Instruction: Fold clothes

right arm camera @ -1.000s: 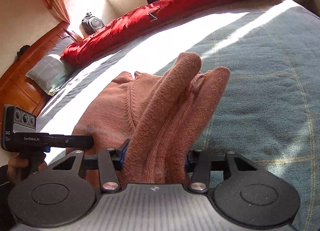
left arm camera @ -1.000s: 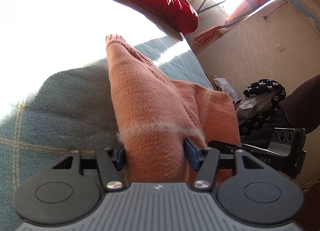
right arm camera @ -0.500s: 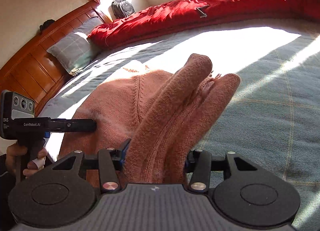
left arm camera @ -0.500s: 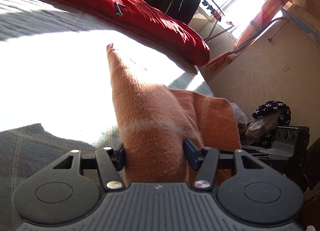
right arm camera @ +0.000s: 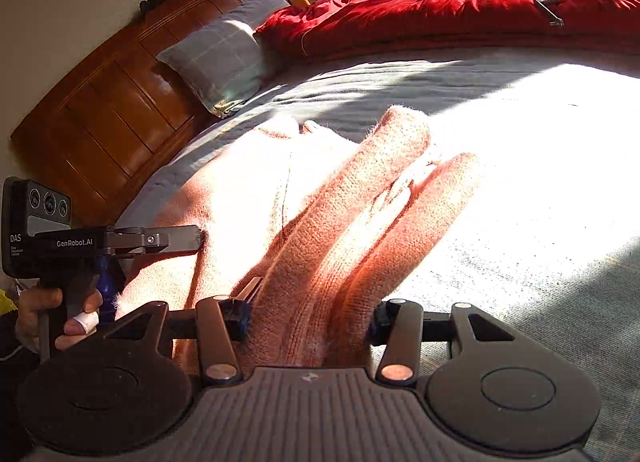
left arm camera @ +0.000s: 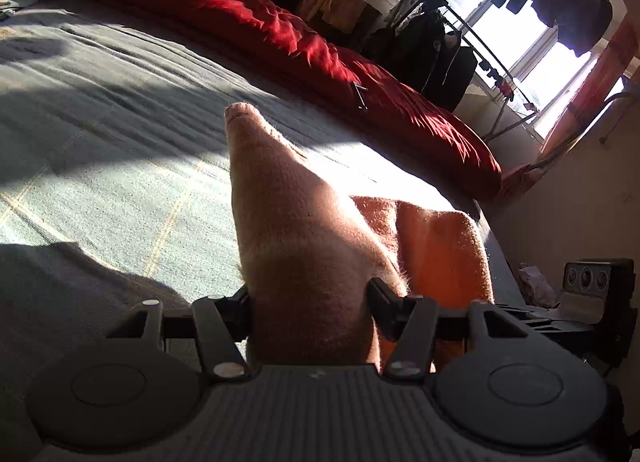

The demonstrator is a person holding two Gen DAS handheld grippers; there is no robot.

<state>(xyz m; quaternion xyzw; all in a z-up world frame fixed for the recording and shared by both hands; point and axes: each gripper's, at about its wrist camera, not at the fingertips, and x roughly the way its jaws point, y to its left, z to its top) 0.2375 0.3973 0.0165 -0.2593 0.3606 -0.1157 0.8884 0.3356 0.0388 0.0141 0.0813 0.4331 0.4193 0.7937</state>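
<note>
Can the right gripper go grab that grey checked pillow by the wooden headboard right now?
Probably not. The right gripper is shut on a bunched fold of the orange knitted sweater, so it is full, and the grey checked pillow lies far up the bed.

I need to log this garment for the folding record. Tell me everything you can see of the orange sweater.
The orange sweater is a fuzzy, salmon-orange knit with ribbed bands. Its body lies spread on the grey-green bedspread in strong sunlight, neckline toward the headboard. The right tongs are shut on a bunched, lifted fold; the left tongs are shut on another raised fold at the opposite edge.
</note>
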